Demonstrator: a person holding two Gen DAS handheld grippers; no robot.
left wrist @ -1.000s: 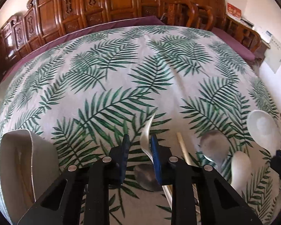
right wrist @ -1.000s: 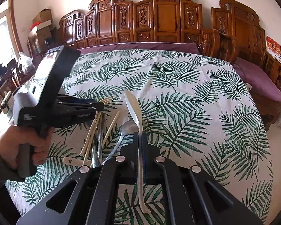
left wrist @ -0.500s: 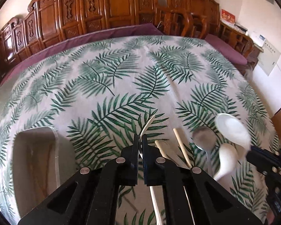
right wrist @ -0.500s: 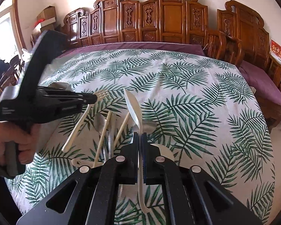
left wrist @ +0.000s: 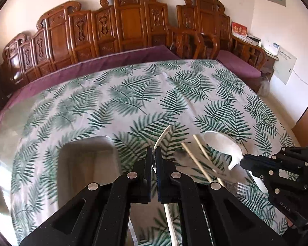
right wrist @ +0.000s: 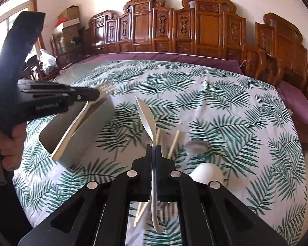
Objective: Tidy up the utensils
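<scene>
My left gripper [left wrist: 153,153] is shut on a white-handled metal fork [left wrist: 163,135], held in the air above the cloth just right of a grey rectangular container [left wrist: 86,141]. In the right wrist view the same fork [right wrist: 71,131] slants across the container [right wrist: 96,127], gripped near its tines by the left gripper [right wrist: 97,96]. My right gripper [right wrist: 153,149] is shut on a white plastic spoon [right wrist: 146,119], bowl pointing up and away. In the left wrist view that spoon [left wrist: 221,145] sticks out of the right gripper [left wrist: 243,162].
On the palm-leaf tablecloth lie two chopsticks [right wrist: 174,143], a metal spoon [right wrist: 195,146], a white ceramic spoon [right wrist: 207,172] and another fork [left wrist: 240,188]. A person's hand [right wrist: 10,143] holds the left gripper. Carved wooden benches with purple cushions ring the table's far side.
The left gripper closed on the fork, lifted it off the cloth and carried it towards the container. The right gripper, still holding the white spoon, drifted left over the loose utensils.
</scene>
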